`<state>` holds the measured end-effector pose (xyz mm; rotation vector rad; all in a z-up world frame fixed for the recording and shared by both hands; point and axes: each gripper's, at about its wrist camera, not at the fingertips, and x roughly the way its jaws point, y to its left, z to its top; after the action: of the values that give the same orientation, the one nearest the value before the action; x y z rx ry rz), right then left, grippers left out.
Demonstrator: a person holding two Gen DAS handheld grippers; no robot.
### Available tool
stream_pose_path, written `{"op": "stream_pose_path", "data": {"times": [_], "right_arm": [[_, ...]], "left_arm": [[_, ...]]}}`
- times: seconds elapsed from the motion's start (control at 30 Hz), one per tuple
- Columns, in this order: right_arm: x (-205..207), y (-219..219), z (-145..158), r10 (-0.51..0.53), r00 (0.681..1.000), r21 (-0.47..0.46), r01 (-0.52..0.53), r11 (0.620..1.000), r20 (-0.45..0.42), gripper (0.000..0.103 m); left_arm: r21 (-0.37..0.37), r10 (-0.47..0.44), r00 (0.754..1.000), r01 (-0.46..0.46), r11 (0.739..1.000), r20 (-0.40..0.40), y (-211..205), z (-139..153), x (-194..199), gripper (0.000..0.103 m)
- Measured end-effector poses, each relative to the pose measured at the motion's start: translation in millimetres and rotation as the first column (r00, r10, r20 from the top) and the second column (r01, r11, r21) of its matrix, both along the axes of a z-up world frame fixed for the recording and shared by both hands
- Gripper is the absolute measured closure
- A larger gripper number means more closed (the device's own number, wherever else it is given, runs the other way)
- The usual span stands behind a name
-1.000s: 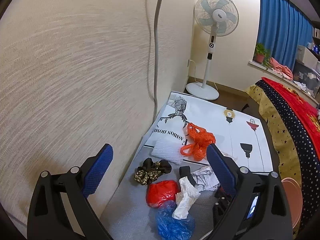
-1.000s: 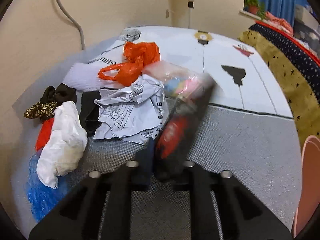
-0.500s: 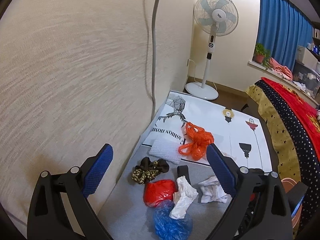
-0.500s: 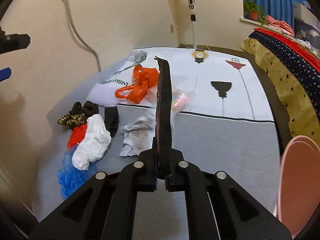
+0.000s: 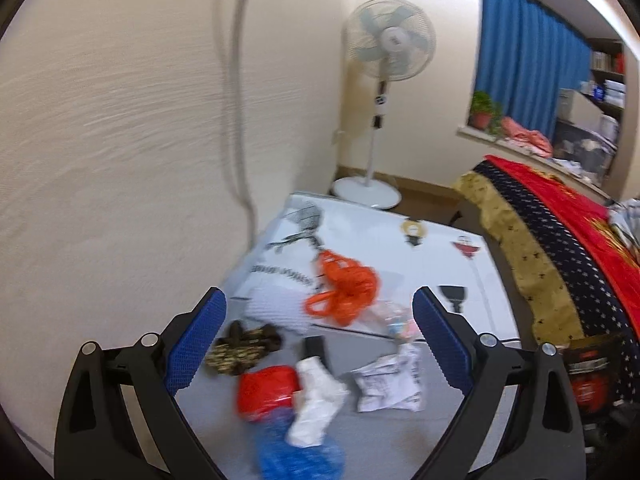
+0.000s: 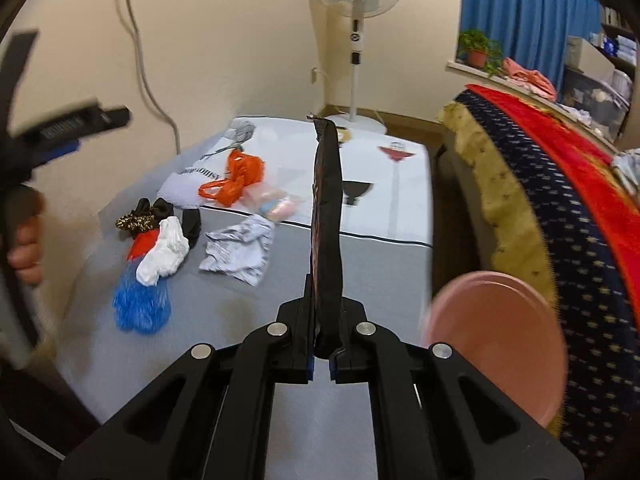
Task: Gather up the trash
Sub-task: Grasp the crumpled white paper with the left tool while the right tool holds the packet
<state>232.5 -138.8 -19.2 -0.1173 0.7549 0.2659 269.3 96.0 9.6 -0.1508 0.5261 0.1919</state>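
My right gripper (image 6: 320, 344) is shut on a flat black wrapper (image 6: 328, 216) with red print, held edge-on above the grey mat (image 6: 360, 264); it also shows in the left wrist view (image 5: 588, 376). My left gripper (image 5: 320, 344) is open and empty, high above the trash pile. On the mat lie crumpled printed paper (image 5: 392, 380) (image 6: 240, 248), a white bag (image 5: 316, 404) (image 6: 164, 256), a red bag (image 5: 268, 388), a blue bag (image 5: 296, 452) (image 6: 136, 304), an orange bag (image 5: 344, 292) (image 6: 236, 180), a clear candy packet (image 5: 396, 316) (image 6: 272, 204) and a dark patterned scrunchie (image 5: 240, 348) (image 6: 140, 216).
A pink bin (image 6: 496, 340) stands at the mat's right edge. A bed with a red and navy cover (image 6: 560, 184) runs along the right. A standing fan (image 5: 380, 80) and a wall with a hanging cable (image 5: 236, 92) are behind and to the left.
My right gripper has lifted the black wrapper off the pile and carried it up and to the right, toward the pink bin. My left gripper has stayed open and drifted slightly.
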Motion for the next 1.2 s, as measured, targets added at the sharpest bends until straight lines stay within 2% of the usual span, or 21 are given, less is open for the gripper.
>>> {"op": "stream_pose_path", "data": {"times": [0.07,0.17,0.27,0.37,0.47,0.57,0.73,0.77,0.8,0.87,1.0,1.07,1.2], "right_arm": [[-13,-18,15,-0.012,1.0,0.005,0.012,1.0,0.01,0.098],[-32,-49,29,-0.033,0.998,0.03,0.032,0.999,0.048,0.098],[-41,-78,26,-0.087,0.995,0.057,0.084,0.995,0.057,0.098],[-33,-102,14,-0.131,0.991,0.071,0.13,0.989,0.008,0.098],[-28,-118,8,-0.156,0.988,0.047,0.155,0.987,0.002,0.098],[-25,-137,5,-0.187,0.982,0.066,0.188,0.98,-0.024,0.098],[-22,-143,0,-0.191,0.981,0.062,0.193,0.979,-0.045,0.098],[-21,-142,0,-0.186,0.982,0.058,0.188,0.98,-0.045,0.098],[-21,-140,-1,-0.181,0.982,0.053,0.183,0.982,-0.044,0.098],[-21,-137,-1,-0.174,0.984,0.045,0.175,0.983,-0.041,0.098],[-22,-132,-2,-0.162,0.986,0.025,0.163,0.986,-0.031,0.098],[-22,-133,-3,-0.162,0.986,0.023,0.162,0.986,-0.029,0.098],[-22,-134,-2,-0.161,0.987,0.028,0.162,0.986,-0.025,0.098]], "left_arm": [[-0.008,-0.044,0.999,0.044,0.999,0.009,-17,-9,5,0.012],[-0.014,-0.132,0.991,0.131,0.991,-0.038,-45,-41,25,0.012],[0.03,-0.17,0.98,0.174,0.984,-0.107,-62,-78,44,0.012],[0.047,-0.185,0.974,0.192,0.98,-0.131,-68,-105,56,0.016],[0.04,-0.202,0.969,0.21,0.977,-0.144,-68,-123,68,0.02],[0.032,-0.221,0.961,0.229,0.973,-0.168,-67,-139,81,0.025],[-0.044,-0.249,0.944,0.245,0.968,-0.219,-63,-149,97,0.031],[-0.057,-0.251,0.939,0.244,0.968,-0.235,-62,-152,99,0.043],[-0.071,-0.254,0.935,0.244,0.967,-0.248,-61,-155,102,0.061],[-0.1,-0.27,0.93,0.252,0.962,-0.251,-59,-157,103,0.082],[-0.045,-0.259,0.942,0.255,0.966,-0.214,-60,-149,94,0.088],[-0.049,-0.26,0.942,0.256,0.965,-0.214,-59,-144,91,0.096],[-0.03,-0.272,0.944,0.271,0.962,-0.189,-62,-121,76,0.096]]}}
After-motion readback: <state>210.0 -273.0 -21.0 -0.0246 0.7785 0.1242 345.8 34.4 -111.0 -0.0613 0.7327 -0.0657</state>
